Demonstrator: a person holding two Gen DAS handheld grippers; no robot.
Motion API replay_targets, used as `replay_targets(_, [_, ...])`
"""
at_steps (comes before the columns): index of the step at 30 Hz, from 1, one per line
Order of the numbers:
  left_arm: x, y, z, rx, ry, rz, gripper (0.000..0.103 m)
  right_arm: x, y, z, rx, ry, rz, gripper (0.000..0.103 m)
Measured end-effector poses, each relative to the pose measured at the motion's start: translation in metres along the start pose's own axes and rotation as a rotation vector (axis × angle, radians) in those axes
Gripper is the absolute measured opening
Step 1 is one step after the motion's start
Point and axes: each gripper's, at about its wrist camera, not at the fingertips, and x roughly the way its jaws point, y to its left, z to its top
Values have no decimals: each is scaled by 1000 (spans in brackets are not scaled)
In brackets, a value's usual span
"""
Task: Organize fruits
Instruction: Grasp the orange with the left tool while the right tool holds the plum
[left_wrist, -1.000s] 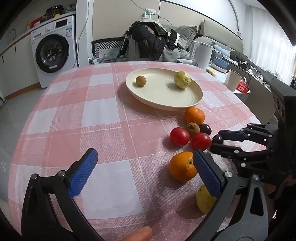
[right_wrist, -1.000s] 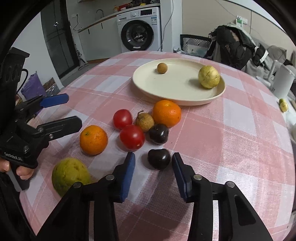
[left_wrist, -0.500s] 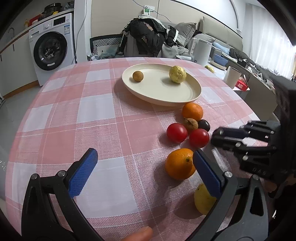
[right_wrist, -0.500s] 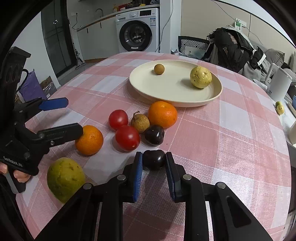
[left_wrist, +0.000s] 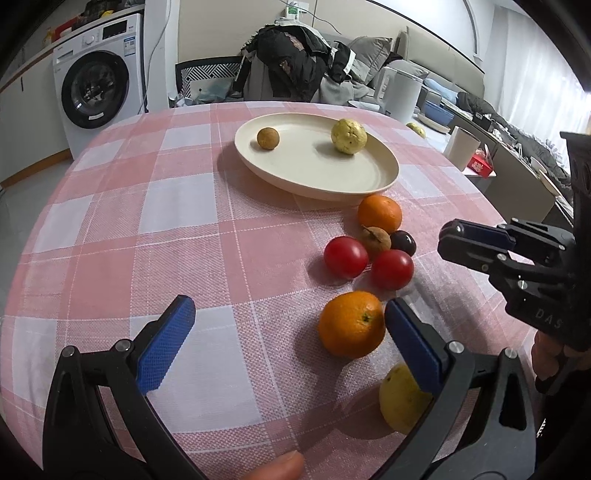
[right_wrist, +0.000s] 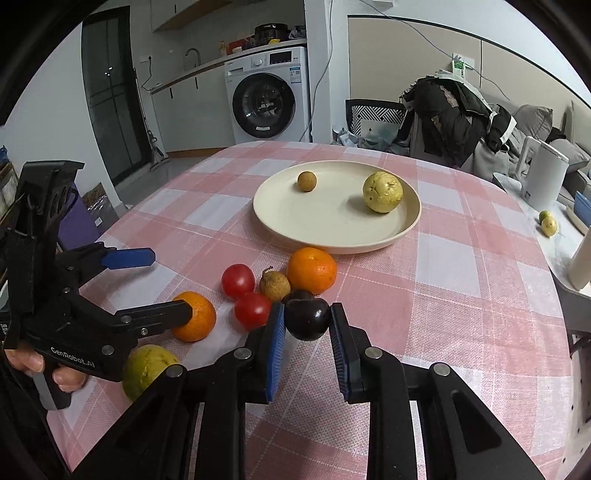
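A dark plum (right_wrist: 307, 318) sits pinched between the blue pads of the right gripper (right_wrist: 307, 328), held just above the pink-and-white checked tablecloth (right_wrist: 461, 295) at the near edge of a loose cluster of fruit. Directly behind it lies a second dark plum (left_wrist: 403, 242), touching a brown, stemmed longan (right_wrist: 274, 285) and near an orange (right_wrist: 312, 269) that rests just in front of the cream plate (right_wrist: 325, 225). Two red tomatoes (right_wrist: 238, 280) lie to the left of the longan, one nearer than the other. On the plate, well apart from each other, are a small round longan (right_wrist: 307, 181) at the far left and a yellow-green guava (right_wrist: 382, 192) at the right. The left gripper (left_wrist: 284, 332) hovers over the cloth at the left with its jaws spread wide and nothing between them; a second orange (left_wrist: 351, 324) lies just beside its right finger, and another guava (left_wrist: 400, 398) sits partly hidden under that finger at the near edge of the table. A person's hand (right_wrist: 55, 373) grips the left tool's handle. A washing machine (right_wrist: 266, 99) and a chair heaped with dark clothing (right_wrist: 450, 114) stand beyond the table.
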Motion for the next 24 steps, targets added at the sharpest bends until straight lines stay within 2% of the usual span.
replay_targets(6, [3,-7,-2,21,13,-4,102,0,1,-2,-2,2,-1,25])
replay_targets(19, [2,13,-1,-23,14,33,102,-1,0,-2,-2,1,-4,25])
replay_targets(24, [3,9,-2,4,19,37,102,-2,-1,-2,-2,0,-5,25])
